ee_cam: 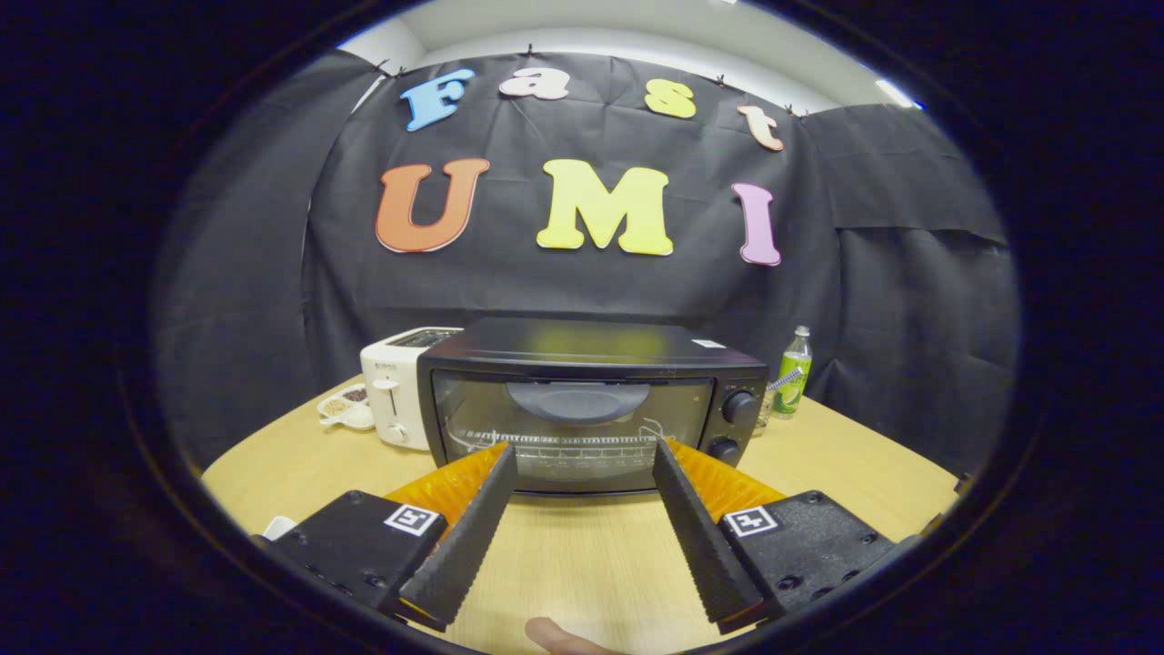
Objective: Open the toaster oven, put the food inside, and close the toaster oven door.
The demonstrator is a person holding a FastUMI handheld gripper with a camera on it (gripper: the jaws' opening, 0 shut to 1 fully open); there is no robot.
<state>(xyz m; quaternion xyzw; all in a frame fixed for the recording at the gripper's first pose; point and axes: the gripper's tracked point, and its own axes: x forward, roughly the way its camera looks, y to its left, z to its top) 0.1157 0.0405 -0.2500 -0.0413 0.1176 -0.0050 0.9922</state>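
A black toaster oven [582, 400] stands on the wooden table [846, 455] straight ahead of me, its glass door shut and its handle [577, 398] across the upper part of the door. A wire rack shows through the glass. Two knobs [738, 407] sit on its right side. My gripper [585, 448] is open, its fingertips [503, 455] a short way in front of the door's lower edge, with nothing between them. A person's fingertip [555, 637] shows below the fingers.
A white pop-up toaster [396, 387] stands to the left of the oven, with a small white dish [347, 407] of food beside it. A green bottle [793, 373] stands to the oven's right. A white object's edge [277, 526] peeks out by the left finger.
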